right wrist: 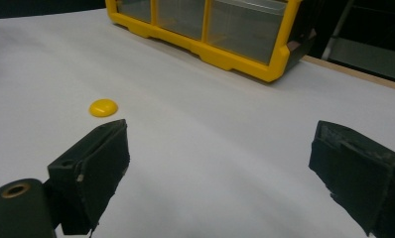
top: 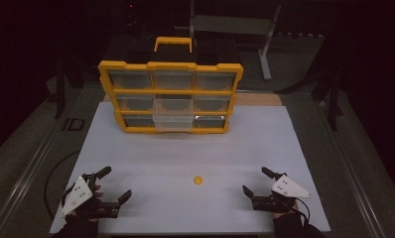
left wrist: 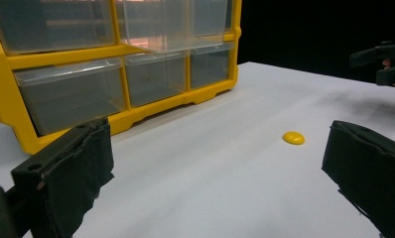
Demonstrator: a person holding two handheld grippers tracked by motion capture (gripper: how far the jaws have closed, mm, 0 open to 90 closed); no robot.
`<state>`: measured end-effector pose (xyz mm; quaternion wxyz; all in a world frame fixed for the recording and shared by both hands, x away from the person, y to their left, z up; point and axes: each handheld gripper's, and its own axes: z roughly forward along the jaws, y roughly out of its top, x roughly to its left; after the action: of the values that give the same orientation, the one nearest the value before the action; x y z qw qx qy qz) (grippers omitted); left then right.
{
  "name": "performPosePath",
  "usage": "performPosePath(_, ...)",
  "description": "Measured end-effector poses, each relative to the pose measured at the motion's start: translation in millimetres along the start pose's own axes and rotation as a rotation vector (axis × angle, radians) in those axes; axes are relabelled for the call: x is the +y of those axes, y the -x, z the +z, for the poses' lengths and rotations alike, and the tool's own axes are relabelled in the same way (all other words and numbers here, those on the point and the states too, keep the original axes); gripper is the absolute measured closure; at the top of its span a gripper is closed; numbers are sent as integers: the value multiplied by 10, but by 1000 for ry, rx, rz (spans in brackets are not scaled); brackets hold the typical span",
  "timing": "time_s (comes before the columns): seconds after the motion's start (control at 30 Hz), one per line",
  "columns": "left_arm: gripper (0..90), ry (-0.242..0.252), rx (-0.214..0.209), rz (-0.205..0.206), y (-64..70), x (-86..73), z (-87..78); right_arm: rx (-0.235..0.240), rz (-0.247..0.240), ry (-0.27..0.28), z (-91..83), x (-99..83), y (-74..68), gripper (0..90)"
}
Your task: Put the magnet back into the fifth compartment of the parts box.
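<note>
**Yellow disc lies alone between two open grippers**

The yellow disc [top: 198,180] is small, round and slightly domed; it lies flat on the white table [top: 185,148], near the front edge and roughly midway between the two grippers, touching neither.

The left gripper [top: 117,184] rests at the front left corner of the table, held in a gloved hand [top: 81,210]; its jaws stand wide apart with nothing between them; in the left gripper view the disc [left wrist: 293,138] sits ahead, nearer the right-hand jaw, well clear of both.

The right gripper [top: 255,181] sits at the front right, also with jaws spread wide and empty; in the right gripper view the disc [right wrist: 103,107] lies just beyond the left-hand jaw, apart from it.

At the far side of the table stands a yellow drawer cabinet [top: 170,96], upright, with three rows of three clear drawers and a handle on top; the middle drawers of the two lower rows are pulled partly out; the cabinet is well apart from the disc and from both grippers; the room around the table is dark.
</note>
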<state>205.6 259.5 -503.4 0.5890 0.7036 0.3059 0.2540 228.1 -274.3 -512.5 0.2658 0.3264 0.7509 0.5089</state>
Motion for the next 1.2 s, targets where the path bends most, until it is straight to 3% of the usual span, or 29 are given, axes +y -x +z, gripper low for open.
performPosePath(0.43, 2, -9, 1, -13, -3, 5, -2, 7, 18, -35, -6, 19, 10, 85)
performPosePath(0.83, 2, -8, 7, -15, -5, 10, -16, 26, 16, -75, 13, 35, -21, 85)
performPosePath(1.03, 2, -8, 7, -17, -6, 6, -8, 35, -10, -88, 38, 39, -55, 85)
performPosePath(1.2, 2, -9, 7, -15, -4, 7, -12, 37, 2, -89, 32, 45, -47, 85)
